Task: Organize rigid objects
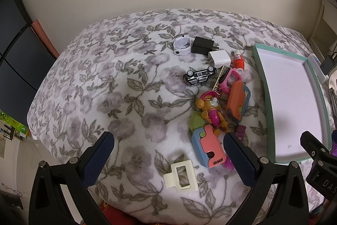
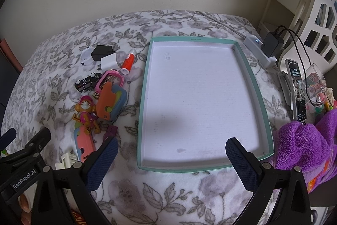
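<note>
Both pairs of tongs hover above a floral blanket (image 1: 105, 81), each spread wide with nothing between the pads. The left tongs (image 1: 168, 140) stand over the clutter; closest to them lies a cream hair clip (image 1: 180, 176), flat on the blanket between the two fingers. Just right of it sits a pink-and-blue block (image 1: 207, 146) with a green piece (image 1: 197, 121) at its far end, and a small purple item (image 1: 240, 131) shows beside the right finger (too hidden to identify). A toy pup figure (image 1: 212, 111) lies across the block's far corner. Beyond it an orange-and-blue toy (image 1: 237, 98) touches a pink watch (image 1: 228, 80), with a patterned gold-and-black strip under the watch. Farther still a black toy car (image 1: 200, 75) lies on its side, then a white plug (image 1: 219, 58) and an orange bottle (image 1: 239, 61), and last a black charger (image 1: 203, 45) beside a round white case (image 1: 182, 45).

The right tongs (image 2: 171, 149) hang over the near edge of a teal-rimmed tray (image 2: 261, 102), whose white floor holds no objects; the whole pile lies on the blanket to its left. A purple towel (image 2: 303, 144) bunches just right of the tray, with a phone (image 2: 297, 88) farther back.
</note>
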The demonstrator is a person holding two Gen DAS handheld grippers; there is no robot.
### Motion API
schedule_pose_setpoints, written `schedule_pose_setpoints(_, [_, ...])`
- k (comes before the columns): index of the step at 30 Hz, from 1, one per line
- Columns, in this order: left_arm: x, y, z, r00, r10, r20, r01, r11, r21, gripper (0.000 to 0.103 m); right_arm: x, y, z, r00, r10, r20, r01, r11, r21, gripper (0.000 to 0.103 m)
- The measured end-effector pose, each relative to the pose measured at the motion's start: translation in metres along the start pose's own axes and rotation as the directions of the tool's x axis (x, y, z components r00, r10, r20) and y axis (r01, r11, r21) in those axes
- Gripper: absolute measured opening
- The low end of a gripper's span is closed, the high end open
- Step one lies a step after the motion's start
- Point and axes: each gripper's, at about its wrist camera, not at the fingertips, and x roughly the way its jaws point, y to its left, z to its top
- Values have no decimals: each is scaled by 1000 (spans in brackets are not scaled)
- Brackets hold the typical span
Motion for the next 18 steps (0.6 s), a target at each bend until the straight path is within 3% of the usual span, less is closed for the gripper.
schedule_pose_setpoints(18, [2, -4, -3, 1000, -10, -9, 10, 1000, -1, 103, -1, 0, 0, 1000, 1, 0, -1, 1000, -1, 103])
